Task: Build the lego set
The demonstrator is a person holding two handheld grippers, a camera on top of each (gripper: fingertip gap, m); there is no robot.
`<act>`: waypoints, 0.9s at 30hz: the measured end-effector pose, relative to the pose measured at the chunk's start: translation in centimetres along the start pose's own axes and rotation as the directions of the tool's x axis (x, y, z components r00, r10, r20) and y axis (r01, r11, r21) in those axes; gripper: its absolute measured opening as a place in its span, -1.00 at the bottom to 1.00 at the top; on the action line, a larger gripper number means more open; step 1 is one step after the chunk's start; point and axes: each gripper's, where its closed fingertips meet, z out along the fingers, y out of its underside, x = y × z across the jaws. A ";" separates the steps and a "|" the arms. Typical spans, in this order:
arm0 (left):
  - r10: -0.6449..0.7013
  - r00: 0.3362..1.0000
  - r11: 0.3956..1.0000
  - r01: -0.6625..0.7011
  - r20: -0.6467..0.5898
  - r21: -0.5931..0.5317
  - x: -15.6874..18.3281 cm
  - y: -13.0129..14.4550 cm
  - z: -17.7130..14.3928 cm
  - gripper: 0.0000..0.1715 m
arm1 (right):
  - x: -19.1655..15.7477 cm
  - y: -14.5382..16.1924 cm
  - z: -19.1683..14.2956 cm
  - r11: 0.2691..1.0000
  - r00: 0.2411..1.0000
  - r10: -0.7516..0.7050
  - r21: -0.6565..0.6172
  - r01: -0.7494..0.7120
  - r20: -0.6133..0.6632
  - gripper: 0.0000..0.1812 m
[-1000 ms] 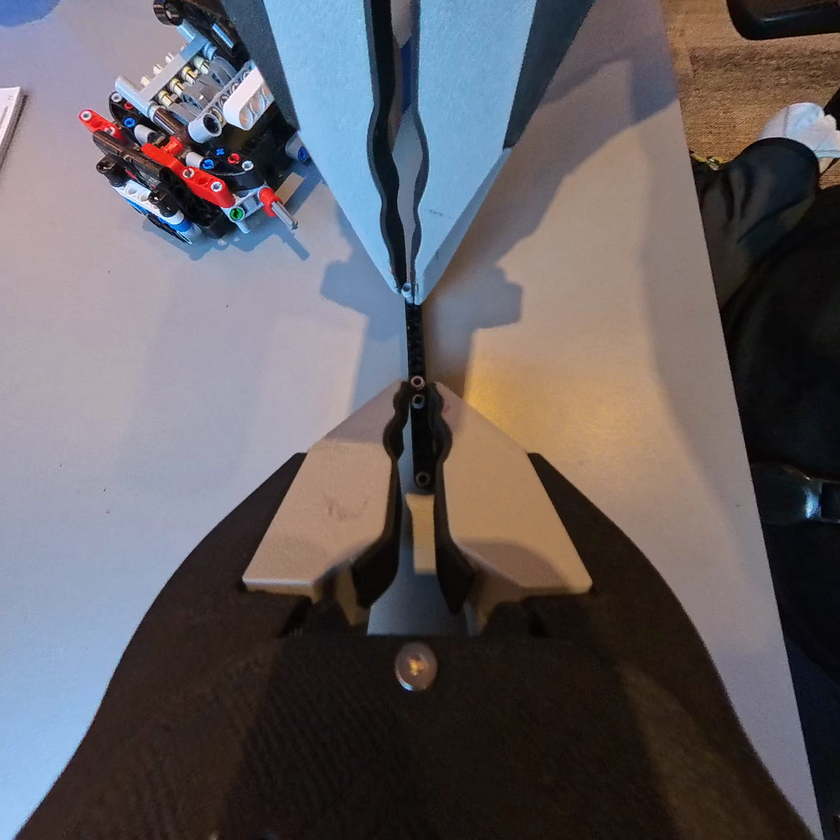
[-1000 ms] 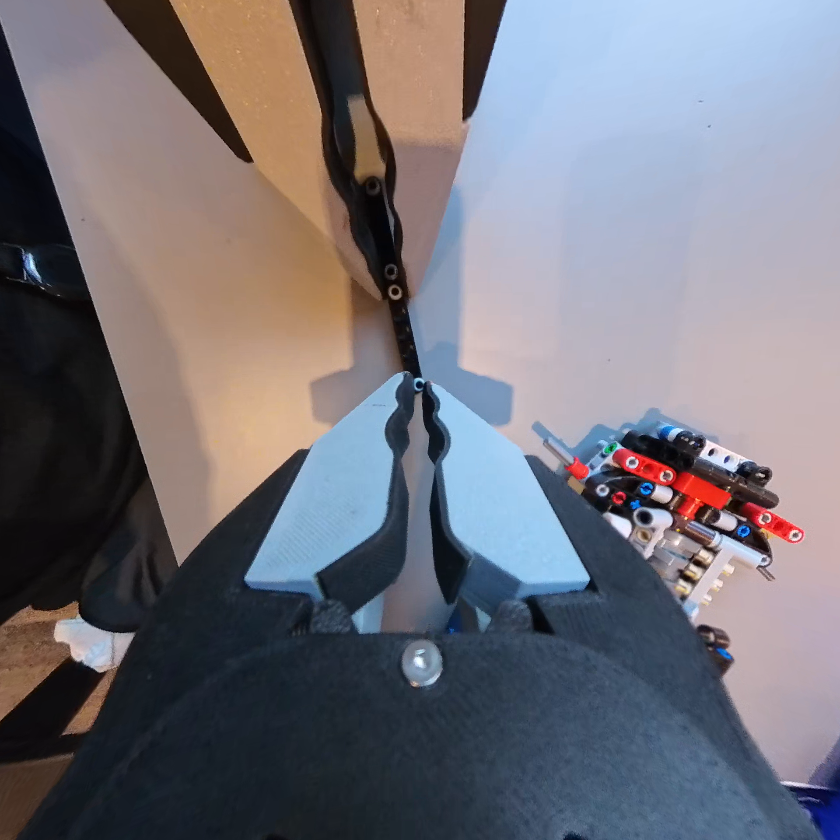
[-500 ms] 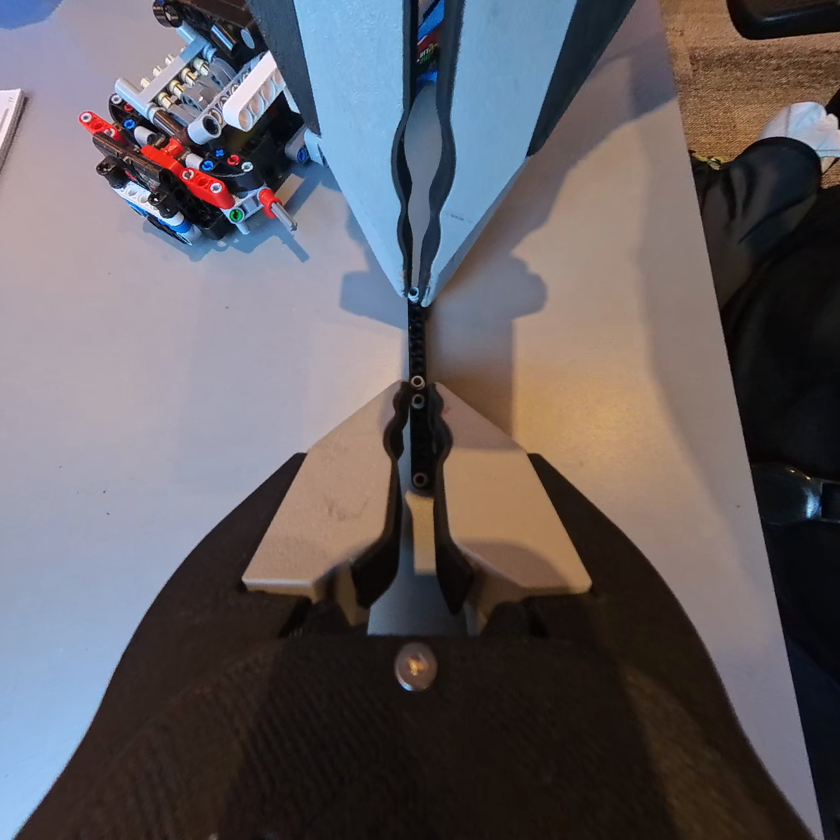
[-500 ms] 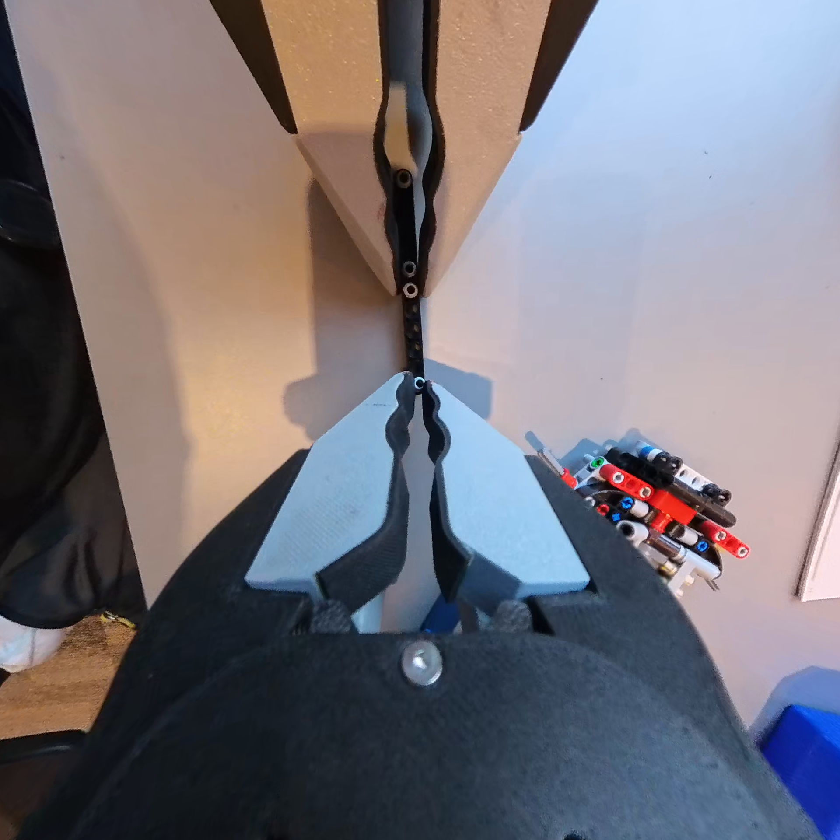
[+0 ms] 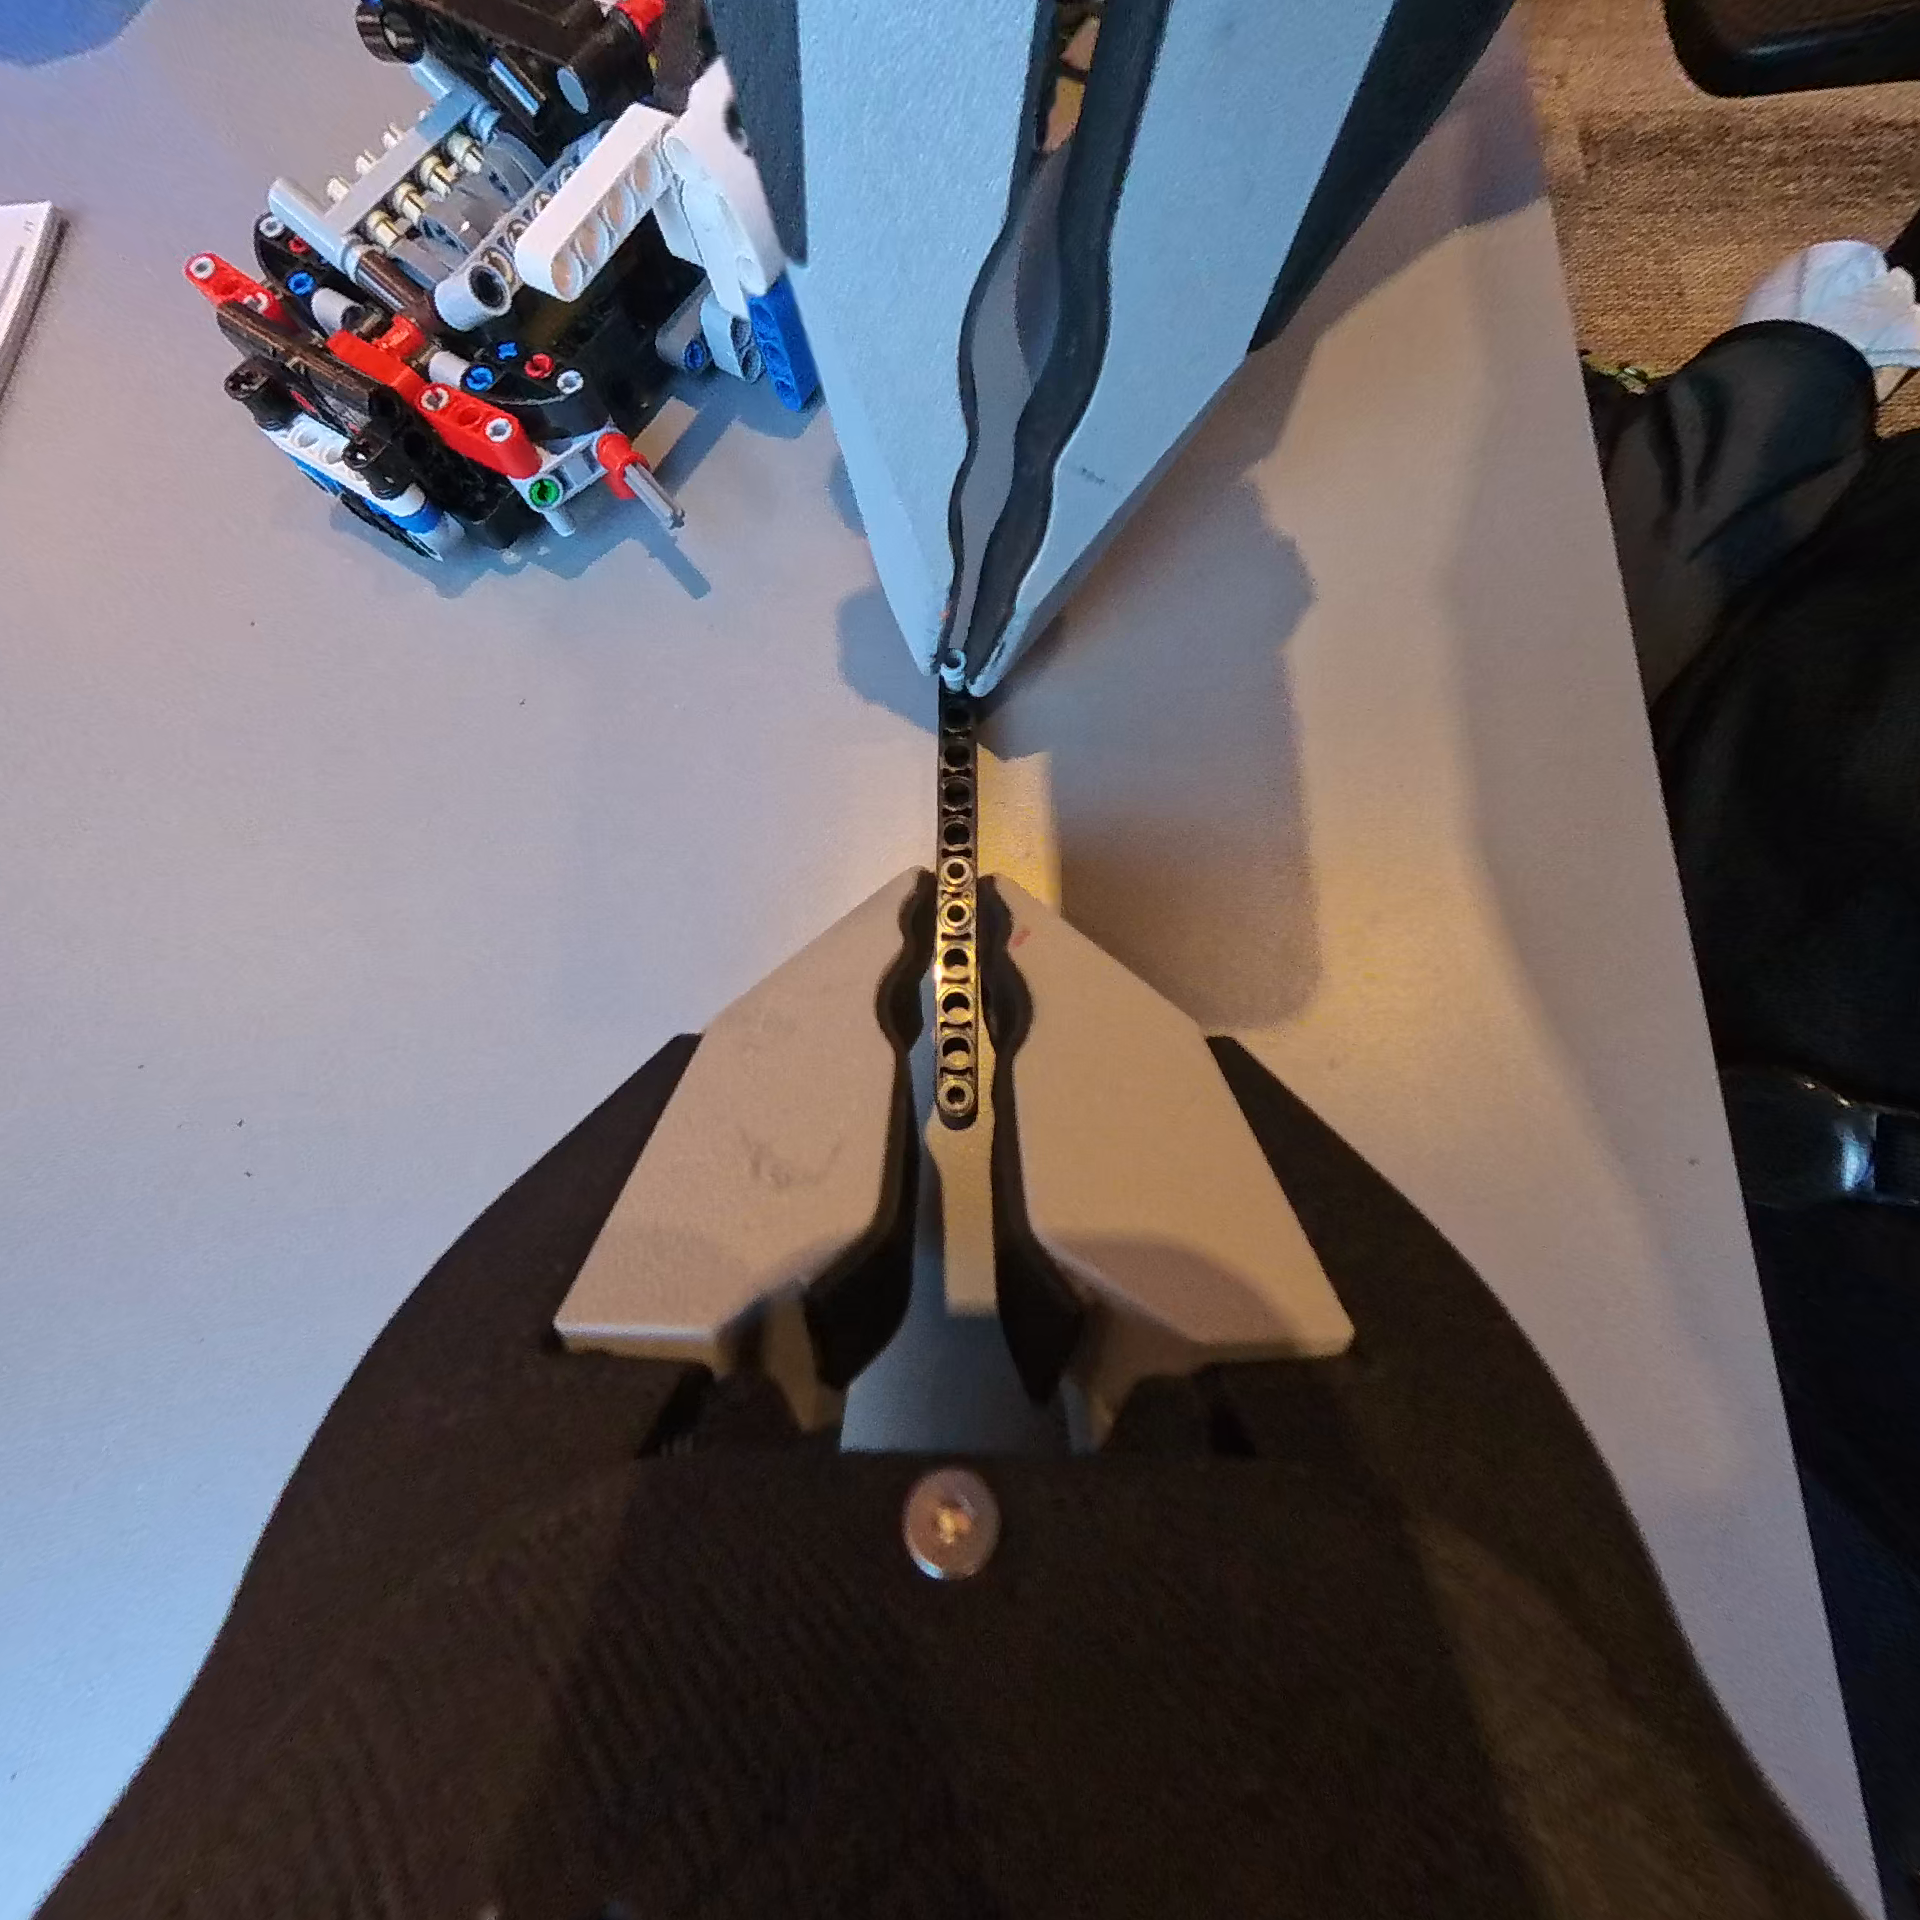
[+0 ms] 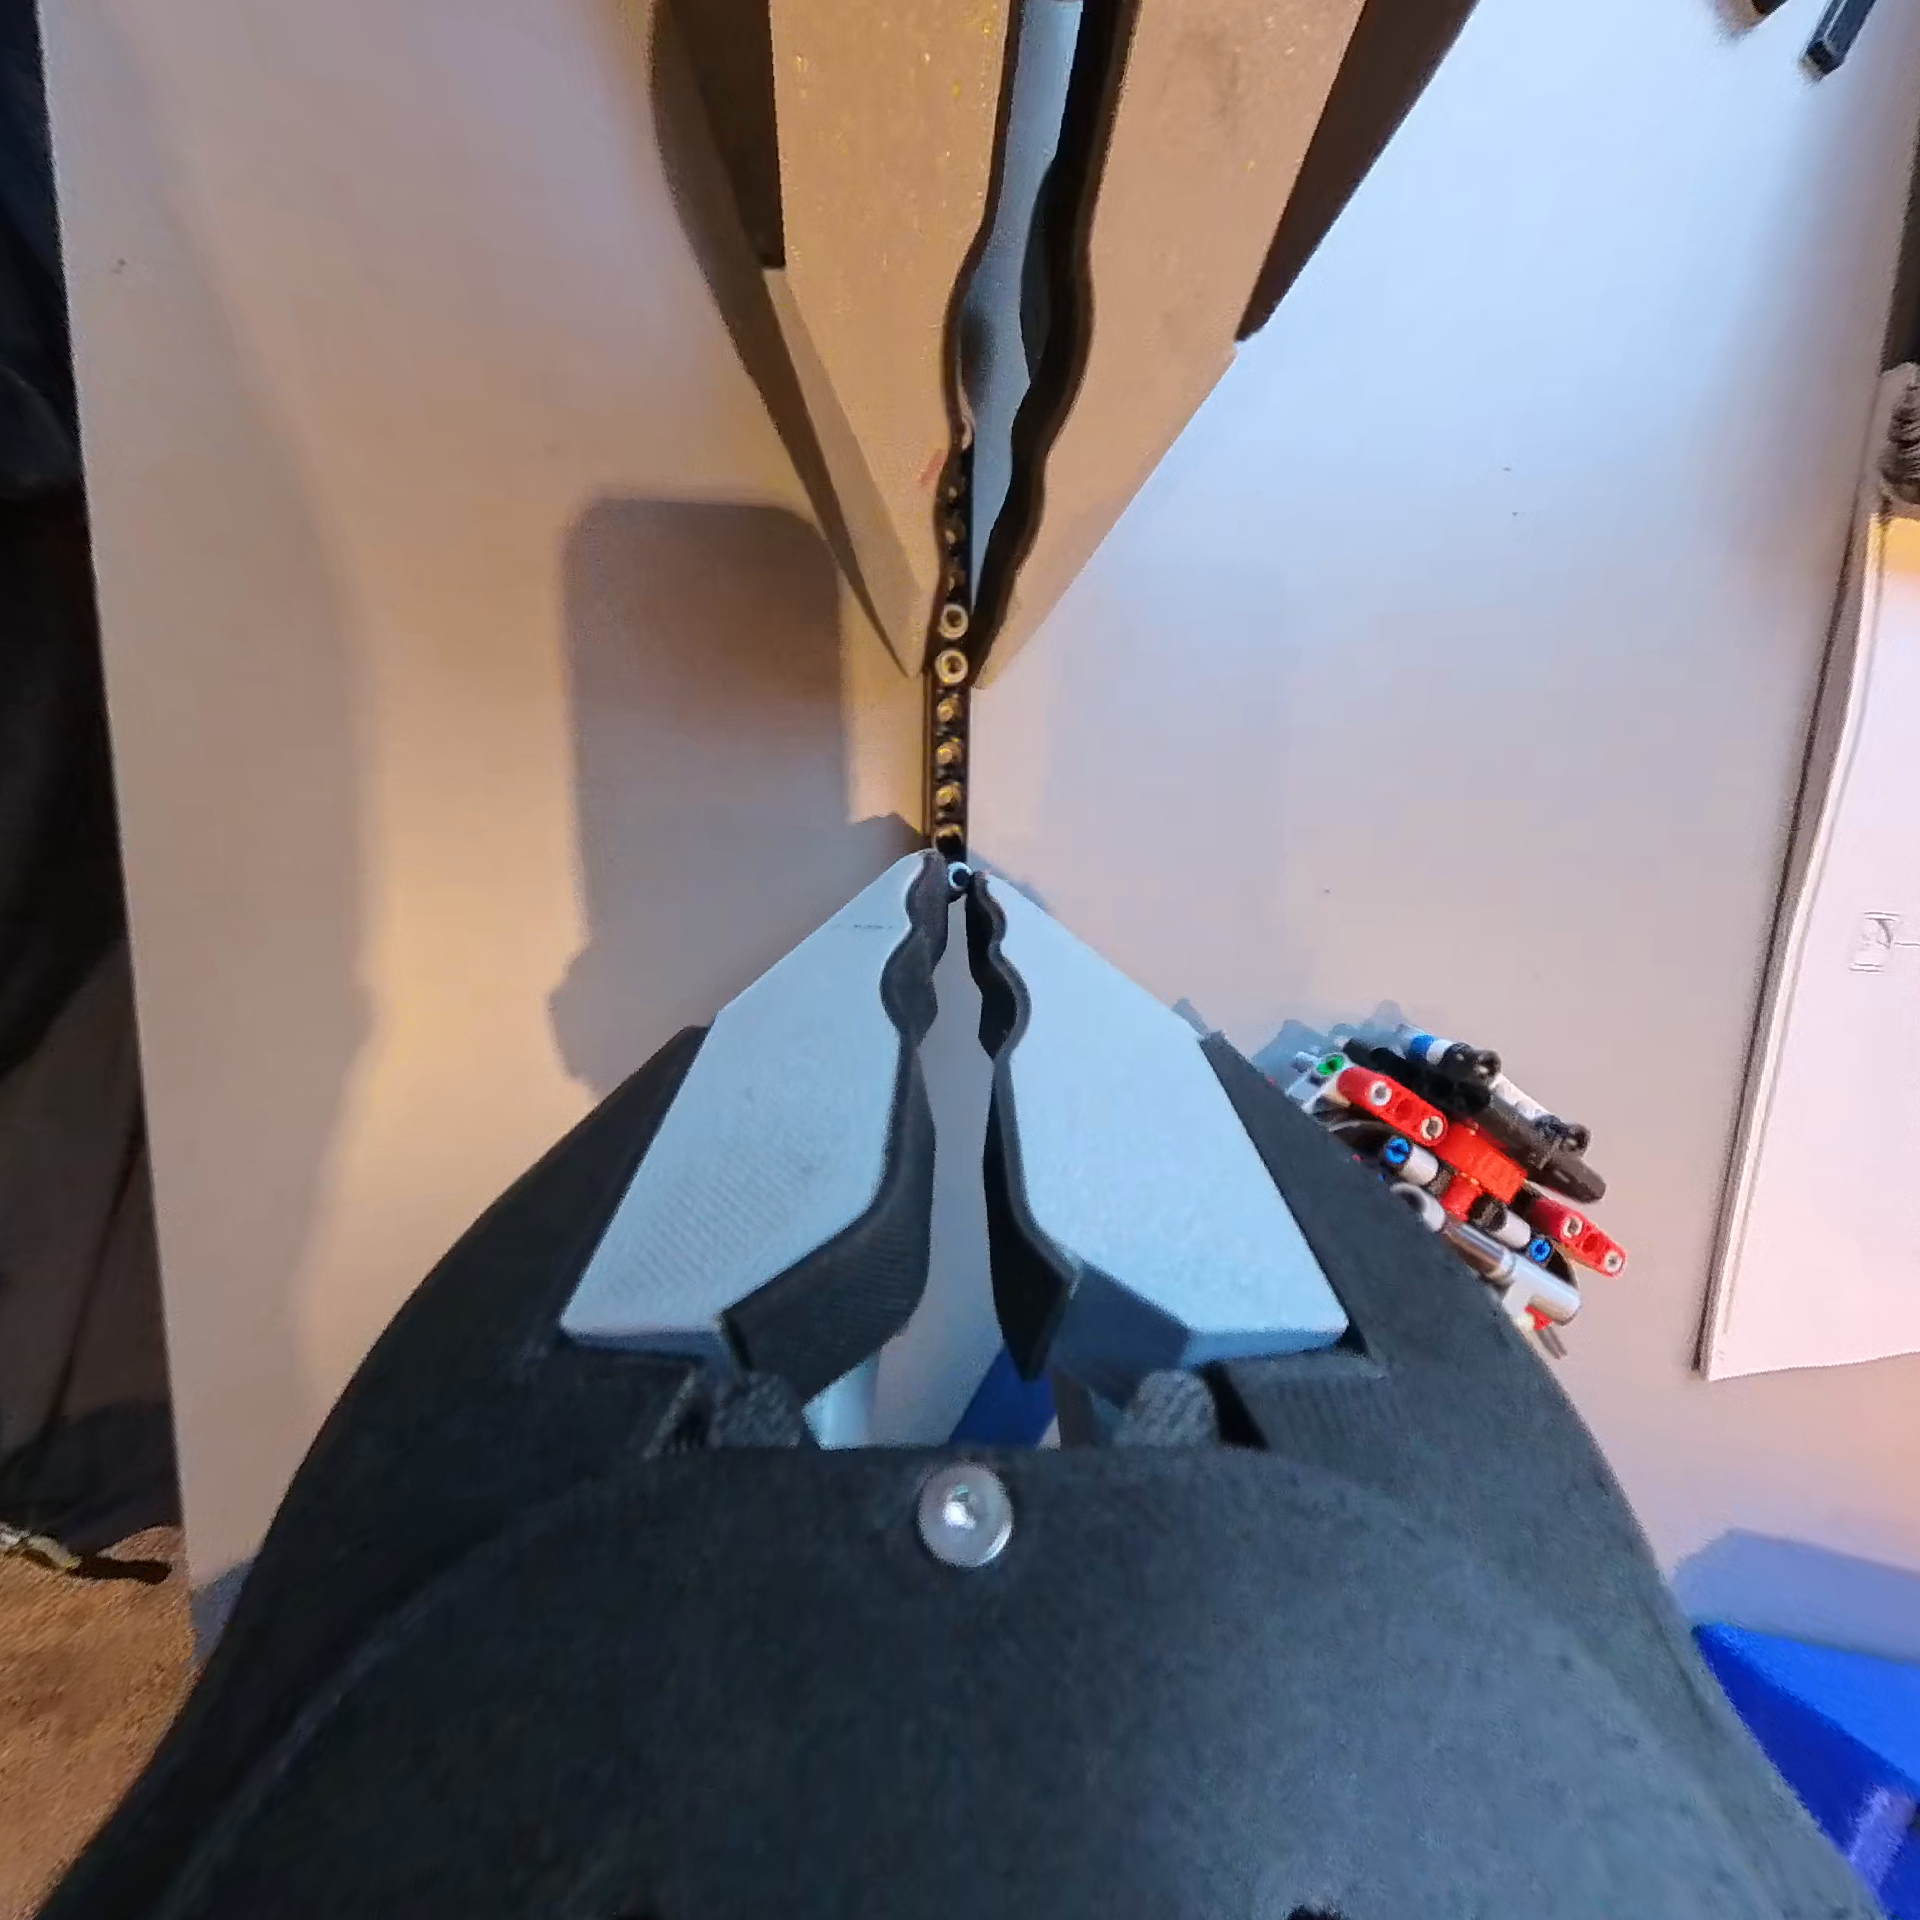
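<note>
A long black holed beam (image 5: pixel 954 790) is held level above the grey table (image 5: pixel 416 935). My left gripper (image 5: pixel 956 885) is shut on its near end. My right gripper (image 5: pixel 958 665) comes from the opposite side, its tips shut on a small pale pin (image 5: pixel 955 659) at the beam's far end. In the right wrist view the right gripper (image 6: pixel 958 875) pinches the pin (image 6: pixel 957 876), and the beam (image 6: pixel 948 758) runs on into the left gripper (image 6: pixel 951 665). The part-built lego model (image 5: pixel 468 332), black, red, white and blue, stands on the table; it also shows in the right wrist view (image 6: pixel 1455 1174).
A white booklet (image 6: pixel 1818 935) lies beyond the model, and its corner shows in the left wrist view (image 5: pixel 21 270). A blue bin (image 6: pixel 1829 1756) stands by my right gripper. The table edge (image 5: pixel 1621 831) is close by, with a person's dark-clad leg (image 5: pixel 1787 727) beside it. Spacing between my two grippers at the tips: around 4 cm.
Both grippers keep their hold on the beam and pin. The right gripper has swung round on the beam's end, so the model sits lower and more hidden in its view.
</note>
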 end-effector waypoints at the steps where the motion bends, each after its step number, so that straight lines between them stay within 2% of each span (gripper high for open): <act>1: 0.000 1.000 1.000 0.000 0.000 0.000 0.0 0.0 0.0 -0.95 | 0.0 0.0 0.0 1.000 1.000 0.006 0.012 -0.006 -0.006 -0.97; 27: -0.005 1.000 1.000 0.005 -0.004 -0.001 0.0 0.0 0.0 -0.95 | -0.1 0.1 -0.2 0.997 0.995 -0.006 0.073 0.014 -0.100 -0.97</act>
